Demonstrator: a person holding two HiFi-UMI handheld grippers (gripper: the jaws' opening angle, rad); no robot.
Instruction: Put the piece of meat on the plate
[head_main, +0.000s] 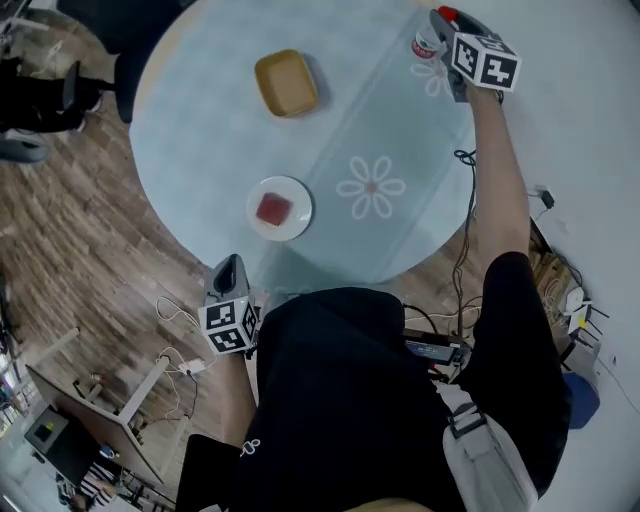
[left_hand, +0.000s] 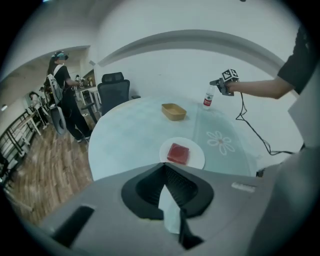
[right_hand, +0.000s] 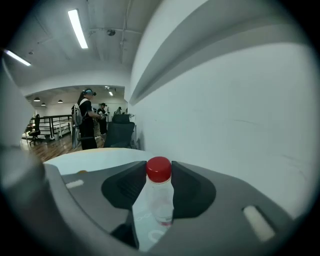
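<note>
A red square piece of meat lies on the small white plate near the front of the round pale-blue table. My left gripper hangs shut and empty at the table's near edge, just short of the plate. Far across the table, my right gripper is at a clear bottle with a red cap. The bottle stands in the gap between its jaws, which are apart; no pad visibly presses on it.
A yellow shallow tray sits at the table's far middle. A flower print marks the tabletop right of the plate. Cables lie on the wood floor. An office chair and people are beyond the table.
</note>
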